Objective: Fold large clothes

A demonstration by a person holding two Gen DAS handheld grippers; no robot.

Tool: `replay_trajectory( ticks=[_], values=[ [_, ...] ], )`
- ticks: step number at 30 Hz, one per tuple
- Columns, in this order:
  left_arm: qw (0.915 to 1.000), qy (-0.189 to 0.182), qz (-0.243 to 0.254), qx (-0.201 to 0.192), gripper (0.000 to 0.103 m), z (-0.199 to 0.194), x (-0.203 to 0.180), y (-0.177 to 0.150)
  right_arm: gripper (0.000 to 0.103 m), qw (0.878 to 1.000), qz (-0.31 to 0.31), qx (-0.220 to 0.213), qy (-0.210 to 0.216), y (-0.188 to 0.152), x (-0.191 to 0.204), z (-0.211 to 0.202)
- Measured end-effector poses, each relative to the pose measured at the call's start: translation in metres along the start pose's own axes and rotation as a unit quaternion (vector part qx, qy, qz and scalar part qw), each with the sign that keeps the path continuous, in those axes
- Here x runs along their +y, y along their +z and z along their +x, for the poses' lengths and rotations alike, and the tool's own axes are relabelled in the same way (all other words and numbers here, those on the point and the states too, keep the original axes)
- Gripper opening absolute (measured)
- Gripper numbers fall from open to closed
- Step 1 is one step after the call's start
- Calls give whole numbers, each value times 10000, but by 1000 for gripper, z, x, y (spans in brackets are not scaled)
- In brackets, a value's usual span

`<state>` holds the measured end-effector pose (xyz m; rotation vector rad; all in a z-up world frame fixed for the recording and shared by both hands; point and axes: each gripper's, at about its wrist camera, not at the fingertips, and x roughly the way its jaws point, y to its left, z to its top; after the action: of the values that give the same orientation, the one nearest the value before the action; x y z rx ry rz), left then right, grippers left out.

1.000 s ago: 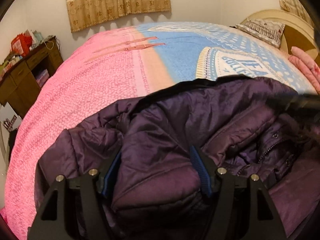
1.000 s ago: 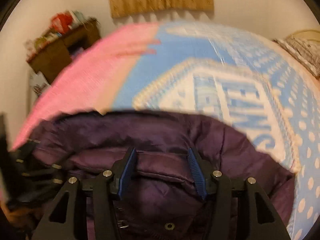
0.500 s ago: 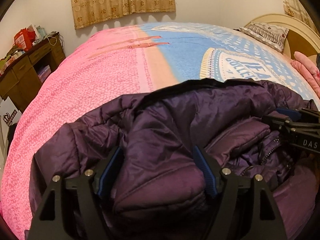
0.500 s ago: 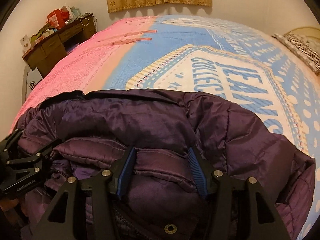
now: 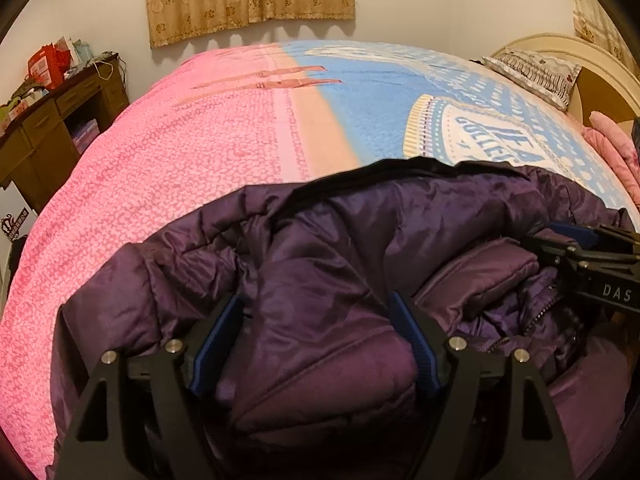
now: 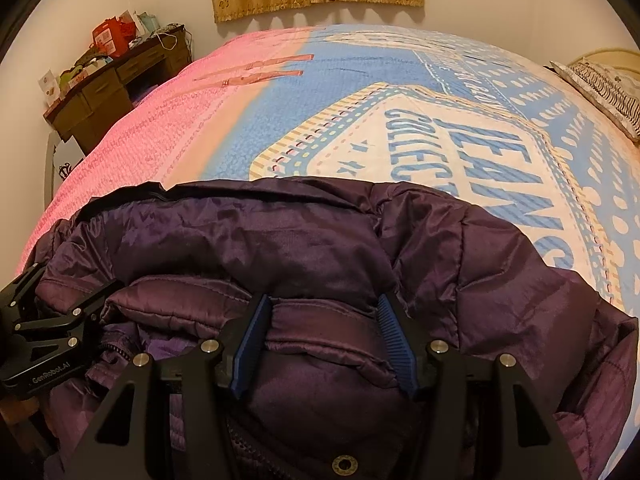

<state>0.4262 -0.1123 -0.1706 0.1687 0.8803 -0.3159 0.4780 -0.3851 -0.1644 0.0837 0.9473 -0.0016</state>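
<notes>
Two grippers work one jacket, a puffy purple one bunched at the near edge of the bed, hem side toward the cam, w/ loose folds in the middle.

L gripper: jaws fairly wide and have just been opening. A fat quilted fold sits between them and looks to touch both pads, but can't tell if it's pinched or only puffing out to fill the gap.

R gripper: jaws about half open, clamped on a flat band of the jacket, fabric drawn taut pad to pad. The two grippers are near each other, w/ the zip area between them.

Step, as I read it: setting a fold down, L side letting go first.

Risks:
- Slick shell + springy fill, so the fold prob. pops back up once the L jaws clear it.
- If R pulls while L lets go, the whole bundle may slide toward R and skew the fold line.
- Fabric could catch on a ribbed pad and get dragged as L backs off.
- Jacket lies close to the bed edge, so a tug toward the cam could tip it off.
- Zip side is crumpled; pressing it flat as is would trap a lump.
</notes>
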Motion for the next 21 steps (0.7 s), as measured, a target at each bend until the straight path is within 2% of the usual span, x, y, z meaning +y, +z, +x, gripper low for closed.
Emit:
replay_trajectory(
  ticks=[3, 6, 8, 9, 11, 12, 13, 15, 18, 21],
  values=[
    [9997, 201, 80, -148, 79, -13, -4, 0, 58, 10000, -7, -18, -15, 0, 0, 1],
    [9985, 62, 69, -535, 79, -45, 0, 0, 58, 10000, 7, -37, 5, 0, -1, 1],
    [9973, -7, -93, -728, 88, -61, 11, -1, 58, 10000, 13, -54, 11, 0, -1, 1],
    [9971, 85, -120, -742, 101, -63, 17, -2, 58, 10000, 5, -60, 2, 0, -1, 1],
    [9974, 273, -265, -605, 103, -53, 33, -6, 58, 10000, 10, -60, 11, 0, -1, 0],
    [9977, 167, -425, -493, 103, -45, 40, -6, 58, 10000, 11, -59, 15, -1, -1, 0],
    [9963, -135, -810, -252, 103, -30, 55, -9, 58, 10000, 9, -57, 13, 0, -1, 0],
    [9923, -355, -1171, -200, 103, -20, 65, -9, 58, 10000, 10, -61, 14, 0, -1, 0],
    [9935, -124, -1095, -273, 103, -15, 55, -8, 58, 10000, 12, -58, 14, 0, -2, 0],
    [9955, 85, -945, -80, 103, -9, 45, -3, 59, 10000, 15, -44, -16, 0, -2, 1]
  ],
)
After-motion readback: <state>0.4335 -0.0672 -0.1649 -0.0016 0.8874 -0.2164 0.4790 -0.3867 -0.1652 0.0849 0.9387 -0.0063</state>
